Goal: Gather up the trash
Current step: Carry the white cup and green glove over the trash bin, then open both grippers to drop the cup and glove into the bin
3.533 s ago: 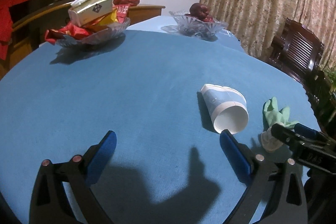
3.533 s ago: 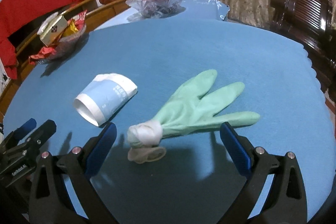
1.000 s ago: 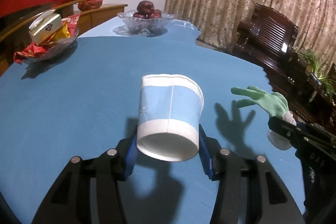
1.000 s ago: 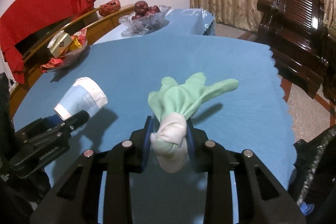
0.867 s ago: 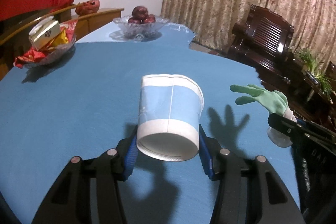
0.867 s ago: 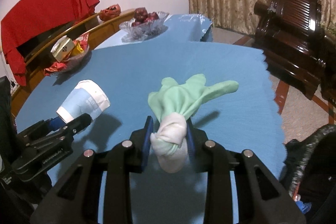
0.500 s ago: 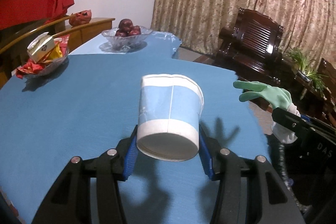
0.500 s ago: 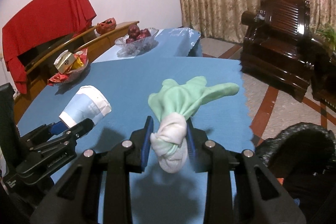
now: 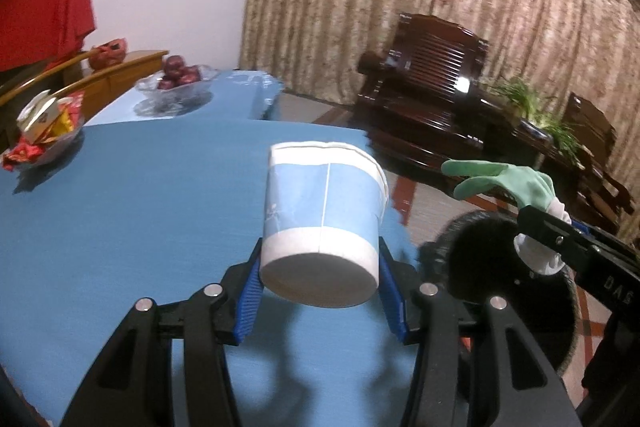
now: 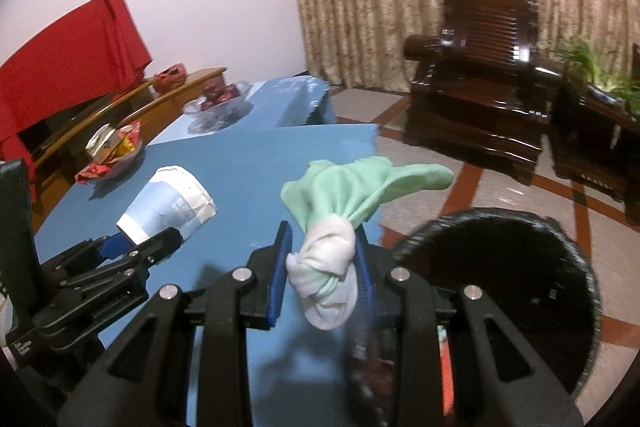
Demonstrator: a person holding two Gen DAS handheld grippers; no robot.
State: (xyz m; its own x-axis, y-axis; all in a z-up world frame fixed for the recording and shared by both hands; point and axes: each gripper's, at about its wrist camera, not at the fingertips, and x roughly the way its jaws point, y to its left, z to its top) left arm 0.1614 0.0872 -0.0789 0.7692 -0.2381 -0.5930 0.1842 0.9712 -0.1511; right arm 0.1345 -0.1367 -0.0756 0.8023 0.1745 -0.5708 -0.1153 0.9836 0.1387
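Observation:
My left gripper (image 9: pixel 320 287) is shut on a blue and white paper cup (image 9: pixel 324 219), held on its side above the blue table (image 9: pixel 120 227) near its right edge. The cup also shows in the right wrist view (image 10: pixel 168 203). My right gripper (image 10: pixel 322 263) is shut on the white cuff of a green rubber glove (image 10: pixel 348 187), held in the air past the table edge. The glove also shows in the left wrist view (image 9: pixel 516 183). A black-lined trash bin (image 10: pixel 504 267) stands on the floor just right of the table, below and right of the glove; it also shows in the left wrist view (image 9: pixel 488 259).
A glass bowl of snacks with a carton (image 9: pixel 44 131) and a glass bowl of red fruit (image 9: pixel 176 83) stand at the table's far side. A dark wooden armchair (image 10: pixel 480 79) and side furniture with a plant (image 9: pixel 532 107) stand on the tiled floor beyond the bin.
Both grippers have carried the cup and the glove to the right, towards the table edge. The trash bin has come into view beneath them.

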